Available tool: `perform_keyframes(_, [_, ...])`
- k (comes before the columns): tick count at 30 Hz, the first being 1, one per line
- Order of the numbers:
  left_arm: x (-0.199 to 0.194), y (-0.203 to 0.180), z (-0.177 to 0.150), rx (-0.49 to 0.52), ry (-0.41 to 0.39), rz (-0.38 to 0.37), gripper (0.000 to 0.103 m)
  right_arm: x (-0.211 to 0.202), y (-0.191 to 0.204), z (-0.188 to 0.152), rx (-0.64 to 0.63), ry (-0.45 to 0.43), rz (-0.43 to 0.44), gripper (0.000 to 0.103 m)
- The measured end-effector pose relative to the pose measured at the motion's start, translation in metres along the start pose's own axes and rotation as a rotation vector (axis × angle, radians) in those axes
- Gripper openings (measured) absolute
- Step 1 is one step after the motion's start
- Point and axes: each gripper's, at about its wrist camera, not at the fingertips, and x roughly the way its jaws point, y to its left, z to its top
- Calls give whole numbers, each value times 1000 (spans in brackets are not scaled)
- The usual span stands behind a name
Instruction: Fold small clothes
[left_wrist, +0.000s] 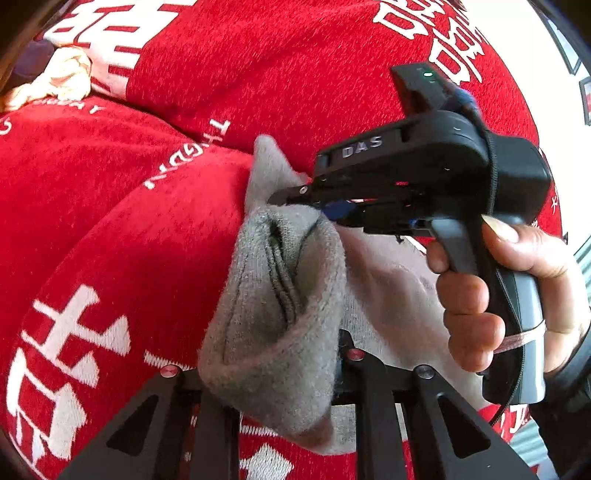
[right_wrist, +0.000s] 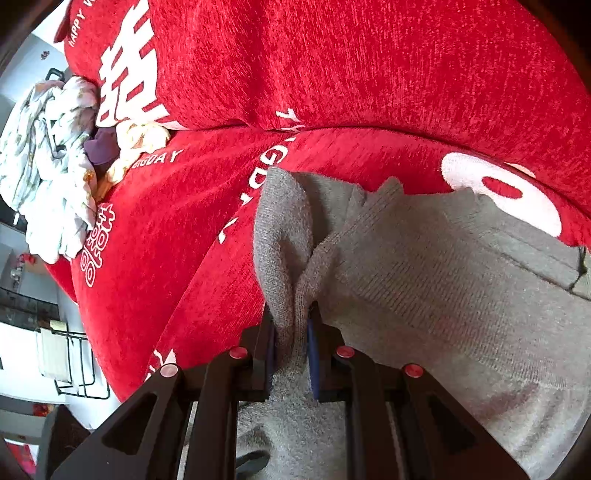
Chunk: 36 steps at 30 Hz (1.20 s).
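Grey knit garment (right_wrist: 424, 266) on red sofa cover (right_wrist: 369, 74), mid-fold. Right gripper (right_wrist: 291, 343) clamped on bunched edge; left gripper (left_wrist: 273, 369) draped by cloth fold — grip cannot tell. Fold unfinished by appearance; pile of clothes (right_wrist: 51, 166) at sofa end waits.

- Left wrist view: sits just behind its own left gripper (left_wrist: 273, 369), faces forward and down onto the red blanket (left_wrist: 129, 240), very near; the grey garment (left_wrist: 269, 317) fills the centre, and the right gripper (left_wrist: 317, 201) comes in from the right side.
- Right wrist view: close behind its fingers, faces along the same grey garment (right_wrist: 424, 277) toward the pile of clothes (right_wrist: 51, 166) at far left.
- Shared: grey garment, red blanket (right_wrist: 332, 74).
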Motion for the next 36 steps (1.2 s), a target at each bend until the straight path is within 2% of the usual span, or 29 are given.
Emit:
perform_keyframes(1, [0,-4,-1,21,-7,25,20,1,0,2,16,15,-3,27])
perform_keyframes(2, [-1,-9,-2,46,-17,50,20,3,0,5,33,27,-16,44])
perform_keyframes(4, [-3,-17,-6,93,-38,92,20,5,4,11,47,33,-65,66])
perform_keyframes(8, [-5,-24,-11,139,-47,135,20,14,26,26,8,60,-107,68])
perform_keyframes(10, [-5,-24,-12,138,-42,139,20,27,42,31,-38,104,-187,71])
perform_keyframes(11, [-7,-23,-13,136,-38,140,20,32,47,31,-63,122,-221,67])
perform_keyframes(12, [-6,-22,-12,131,-32,142,20,38,54,30,-103,135,-275,40])
perform_keyframes(13, [-6,-21,-12,127,-24,147,20,39,56,29,-134,132,-340,30])
perform_keyframes(15, [-8,-19,-14,119,-18,151,20,31,51,28,-122,118,-306,20])
perform_keyframes(21, [-23,-18,-22,122,-32,178,20,-2,25,21,-72,43,-178,16])
perform_keyframes(23, [-23,-21,-22,129,-40,184,15,-9,22,19,-65,22,-146,16])
perform_keyframes(26, [-30,-31,-21,153,-59,216,15,-17,21,18,-47,-2,-102,15])
perform_keyframes(32, [-51,-75,-30,266,-104,342,15,-49,7,13,-27,-69,3,15])
perform_keyframes(36, [-55,-104,-34,321,-111,376,15,-75,-14,8,-7,-108,71,15])
